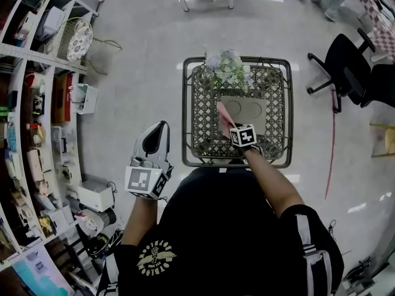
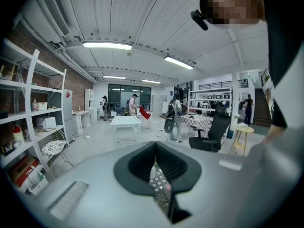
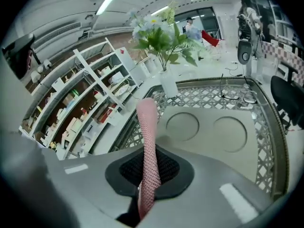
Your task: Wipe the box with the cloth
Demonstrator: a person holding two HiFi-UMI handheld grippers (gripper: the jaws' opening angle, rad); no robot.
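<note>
A flat grey box point(image 1: 250, 112) with two round recesses lies on the lattice-topped table point(image 1: 202, 134). My right gripper point(image 1: 228, 124) is shut on a pink mesh cloth point(image 1: 222, 117), held over the box's near left corner. In the right gripper view the cloth point(image 3: 147, 141) stands up from between the jaws of the right gripper point(image 3: 144, 186), with the box point(image 3: 214, 133) just beyond. My left gripper point(image 1: 161, 127) is off the table to the left, above the floor. The left gripper point(image 2: 159, 177) is shut, with nothing held, and points out into the room.
A vase of flowers point(image 1: 228, 70) stands at the table's far edge, behind the box, and shows as the vase point(image 3: 168, 83) in the right gripper view. Shelves point(image 1: 29, 110) full of goods line the left side. A black office chair point(image 1: 345, 66) is at the right. Several people stand far off.
</note>
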